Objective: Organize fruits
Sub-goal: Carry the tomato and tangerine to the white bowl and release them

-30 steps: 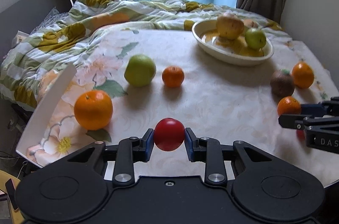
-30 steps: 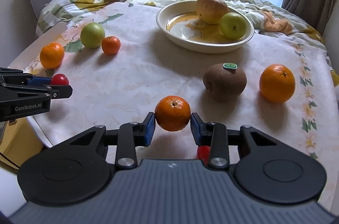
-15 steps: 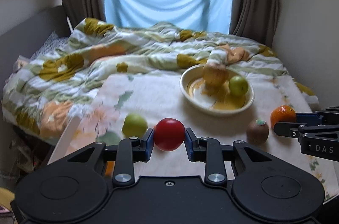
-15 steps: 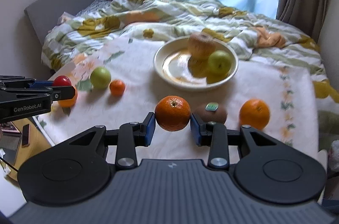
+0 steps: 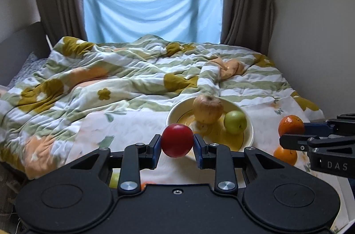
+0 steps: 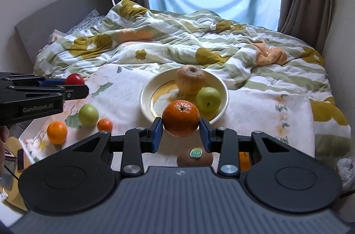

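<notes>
Both tools are loaded and up in the air! The left tool (image 5: 177, 144) pinches a red fruit (image 5: 177, 140) squarely between its blue pads, held above the surface (image 6: 124, 105). The right tool (image 6: 180, 126) clamps a tangerine (image 6: 180, 118), stem dimple facing up, just in front of the bowl (image 6: 223, 91).

In that bowl sit a brown apple (image 6: 190, 78) at 12 o'clock and a green apple (image 6: 208, 99) at 4 o'clock, touching each other.

From the right wrist view, out at 9 o'clock of the bowl lie a second green apple (image 6: 88, 114), a small tangerine (image 6: 105, 125) just beside it, and an orange (image 6: 57, 132) near the surface's edge. A kiwi (image 6: 194, 159) with a sticker peeks out under the right tool at 6 o'clock, another orange fruit (image 6: 244, 159) partly hidden next to it.

Behind it all, a rumpled flowered quilt (image 5: 133, 76) covers the bed.
</notes>
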`<state>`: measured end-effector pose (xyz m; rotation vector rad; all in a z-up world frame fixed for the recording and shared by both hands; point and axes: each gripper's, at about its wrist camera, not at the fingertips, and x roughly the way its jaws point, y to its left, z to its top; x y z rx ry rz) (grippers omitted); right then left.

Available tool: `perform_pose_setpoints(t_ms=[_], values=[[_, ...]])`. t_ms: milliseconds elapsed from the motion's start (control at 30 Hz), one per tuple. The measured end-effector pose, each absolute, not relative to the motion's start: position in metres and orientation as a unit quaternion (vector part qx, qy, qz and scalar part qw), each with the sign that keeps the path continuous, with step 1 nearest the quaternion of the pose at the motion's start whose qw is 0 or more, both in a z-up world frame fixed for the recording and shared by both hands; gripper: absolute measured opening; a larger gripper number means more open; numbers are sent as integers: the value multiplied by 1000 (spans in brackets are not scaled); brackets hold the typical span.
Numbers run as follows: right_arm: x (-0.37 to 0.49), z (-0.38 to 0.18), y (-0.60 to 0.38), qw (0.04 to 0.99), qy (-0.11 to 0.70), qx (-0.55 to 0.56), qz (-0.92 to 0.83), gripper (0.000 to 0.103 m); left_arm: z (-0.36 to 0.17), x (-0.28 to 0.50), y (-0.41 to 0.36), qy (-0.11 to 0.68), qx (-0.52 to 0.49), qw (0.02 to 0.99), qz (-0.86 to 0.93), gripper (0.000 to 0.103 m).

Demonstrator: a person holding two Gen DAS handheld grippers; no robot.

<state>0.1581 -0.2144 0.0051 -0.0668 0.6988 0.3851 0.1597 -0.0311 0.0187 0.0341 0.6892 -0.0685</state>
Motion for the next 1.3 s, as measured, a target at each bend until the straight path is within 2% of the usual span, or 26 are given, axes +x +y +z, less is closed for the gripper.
perform_pose_setpoints(t_ms=[733,1200,1267,1300], values=[[273,-30,-201,910,394,2,125,51,-44,316,-33,415,51,901,-115,34],[302,-44,-207,904,414,16,100,51,-81,342,-49,455,100,873,-146,35],[303,-45,-209,904,416,17,97,51,-82,340,-51,453,111,871,-151,40],[304,-45,-210,904,416,18,96,51,-82,339,-52,451,112,872,-153,51]])
